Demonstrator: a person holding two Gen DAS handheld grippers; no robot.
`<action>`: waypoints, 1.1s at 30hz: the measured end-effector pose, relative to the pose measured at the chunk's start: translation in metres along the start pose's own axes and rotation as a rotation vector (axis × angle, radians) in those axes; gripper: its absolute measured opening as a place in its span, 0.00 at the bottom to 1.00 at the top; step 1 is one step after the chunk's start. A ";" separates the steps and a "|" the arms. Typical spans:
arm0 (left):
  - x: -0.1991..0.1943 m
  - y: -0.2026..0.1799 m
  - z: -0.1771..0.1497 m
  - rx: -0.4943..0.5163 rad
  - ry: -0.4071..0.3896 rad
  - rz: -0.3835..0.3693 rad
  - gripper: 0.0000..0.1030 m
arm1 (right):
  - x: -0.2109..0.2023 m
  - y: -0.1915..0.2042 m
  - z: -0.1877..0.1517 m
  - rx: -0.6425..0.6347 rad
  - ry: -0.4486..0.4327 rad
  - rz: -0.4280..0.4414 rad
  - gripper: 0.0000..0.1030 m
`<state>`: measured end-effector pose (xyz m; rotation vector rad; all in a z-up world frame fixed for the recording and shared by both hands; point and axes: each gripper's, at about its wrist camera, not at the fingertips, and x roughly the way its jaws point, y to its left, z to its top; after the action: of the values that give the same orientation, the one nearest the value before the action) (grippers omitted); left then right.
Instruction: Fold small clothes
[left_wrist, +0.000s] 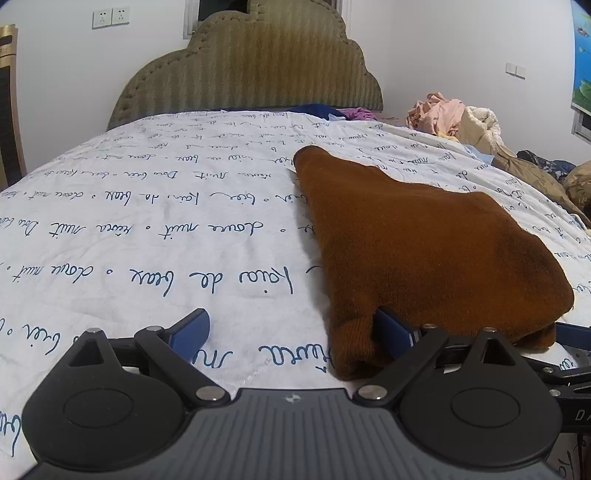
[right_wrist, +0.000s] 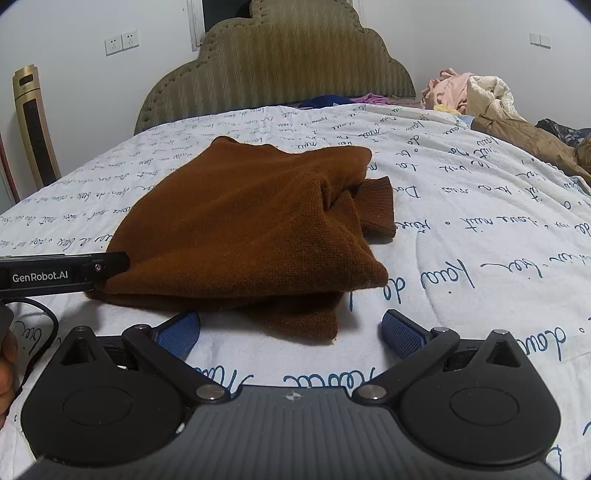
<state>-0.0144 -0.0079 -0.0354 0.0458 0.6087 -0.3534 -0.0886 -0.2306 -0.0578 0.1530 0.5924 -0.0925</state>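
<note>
Brown sweater (right_wrist: 240, 229) lay folded on bed (left_wrist: 147, 221), cuff (right_wrist: 376, 206) poking out on far right side.

Step judged: release after fold, tidy next. Best done by lifting both grippers straight clear, no dragging of knit; then tucking stray cuff, squaring edges.

Left gripper (left_wrist: 291, 332): jaws wide apart, clamping nothing; right pad (left_wrist: 393, 332) touching near sweater edge, left pad on bare quilt.

Right gripper (right_wrist: 291, 332): jaws fully apart, holding nothing; near hem lay just beyond the pads, apparently untouched.

Both low, near, facing headboard (left_wrist: 247, 70)
</note>
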 end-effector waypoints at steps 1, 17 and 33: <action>0.000 -0.001 0.000 0.002 -0.002 0.003 0.94 | 0.000 0.000 0.000 0.000 0.000 0.000 1.00; -0.001 -0.002 -0.001 0.003 -0.005 0.009 0.94 | -0.001 -0.001 -0.001 0.014 -0.010 0.007 1.00; -0.023 0.000 -0.015 -0.047 -0.013 0.044 0.95 | -0.001 0.000 -0.001 0.012 -0.009 0.005 1.00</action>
<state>-0.0406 0.0018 -0.0348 0.0123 0.6024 -0.2970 -0.0897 -0.2308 -0.0584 0.1659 0.5830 -0.0916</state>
